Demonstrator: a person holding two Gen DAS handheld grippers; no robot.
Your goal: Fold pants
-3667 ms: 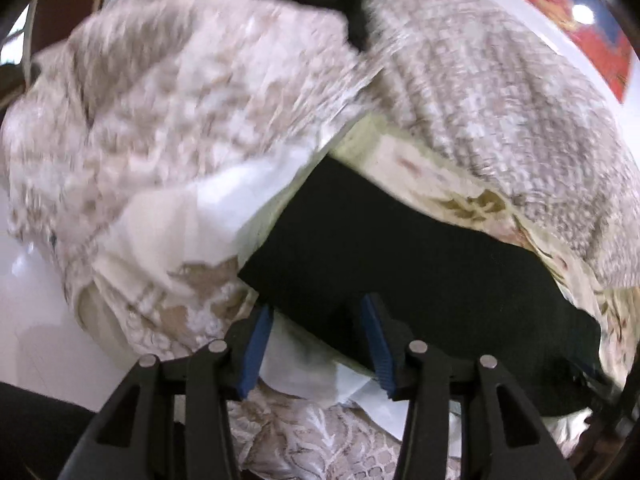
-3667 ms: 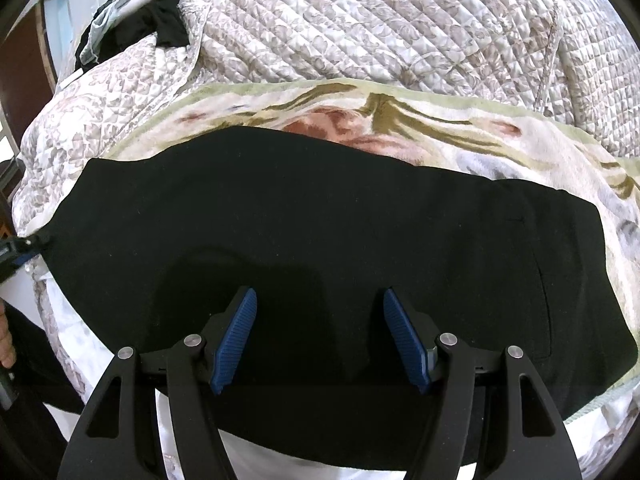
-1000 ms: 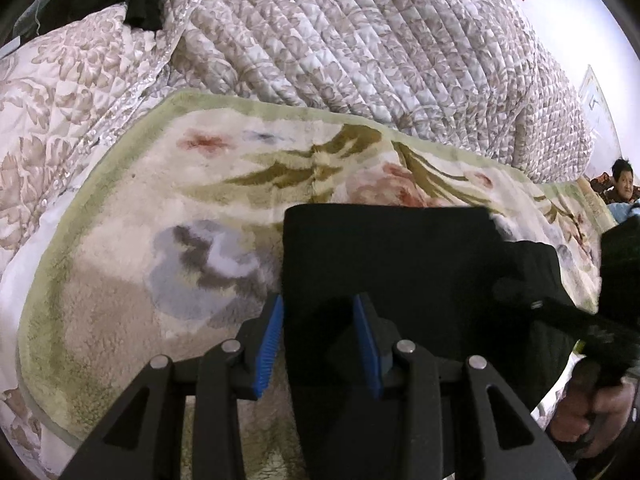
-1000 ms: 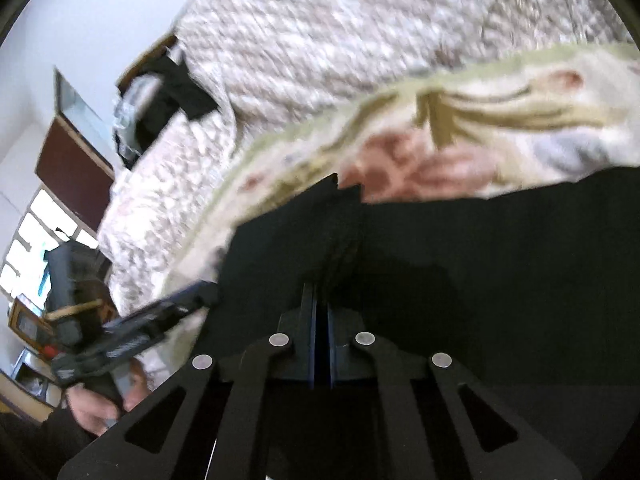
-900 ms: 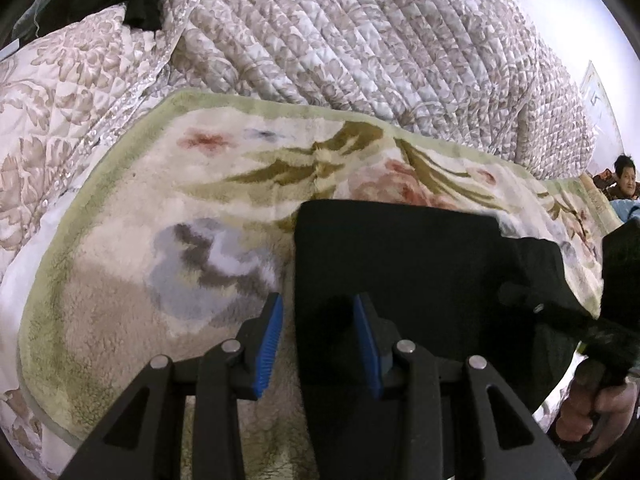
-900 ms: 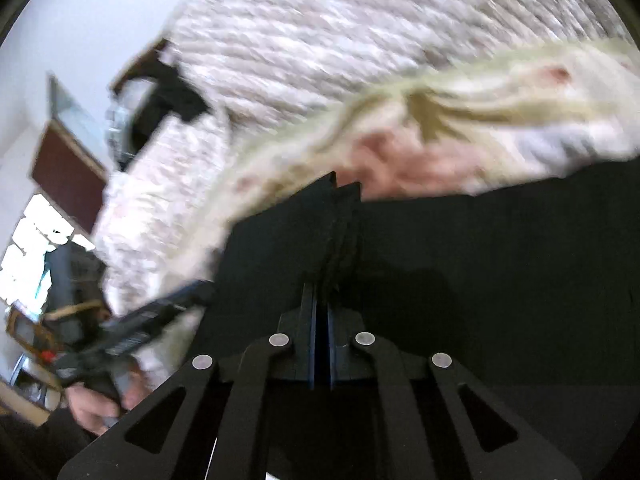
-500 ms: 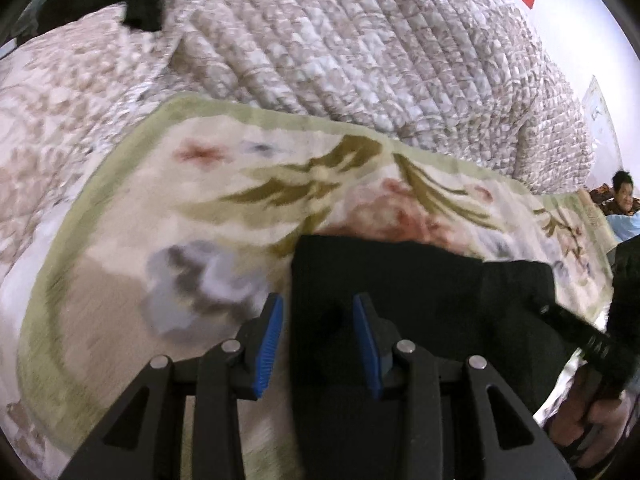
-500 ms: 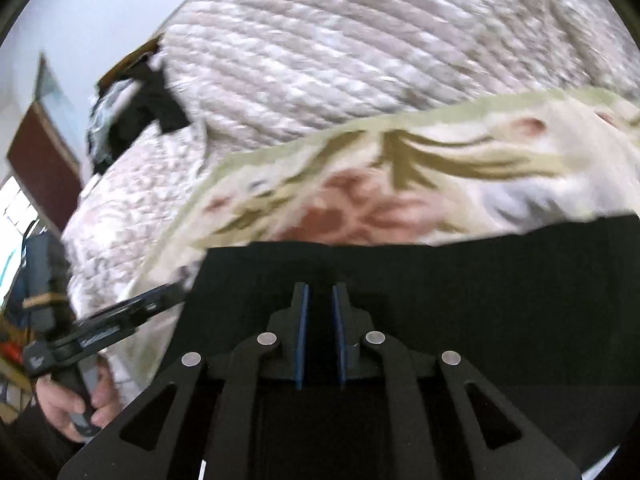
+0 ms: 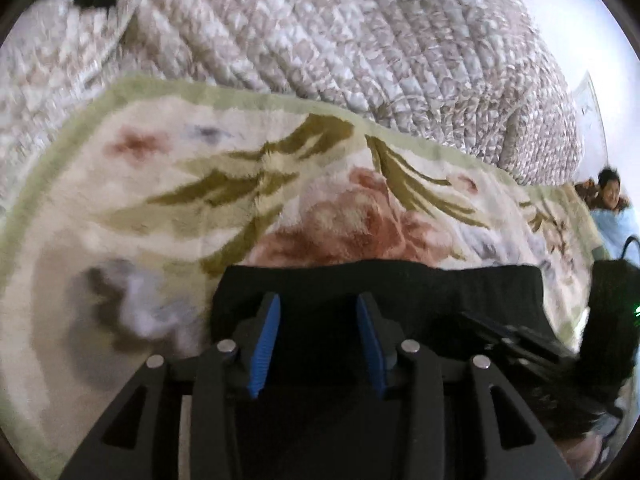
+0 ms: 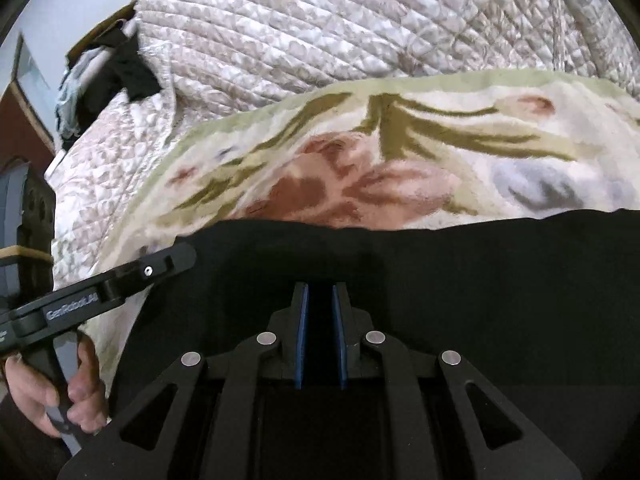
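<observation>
The black pants lie folded on a floral plush blanket, and show in the right wrist view too. My left gripper is open over the pants' left end, blue pads apart, nothing between them. My right gripper is part open, its pads a narrow gap apart above the pants' fabric, holding nothing. The left gripper also shows at the left of the right wrist view, resting at the pants' edge. The right gripper shows dark at the right of the left wrist view.
A quilted beige bedspread rises behind the blanket. Dark clothes lie on it at far left. A person sits at the far right. The bed edge is at the near side.
My right gripper was shut on a pants fold a second ago and has opened a little, letting it go. The pants now lie flatter. Both grippers have drawn back toward the near edge.
</observation>
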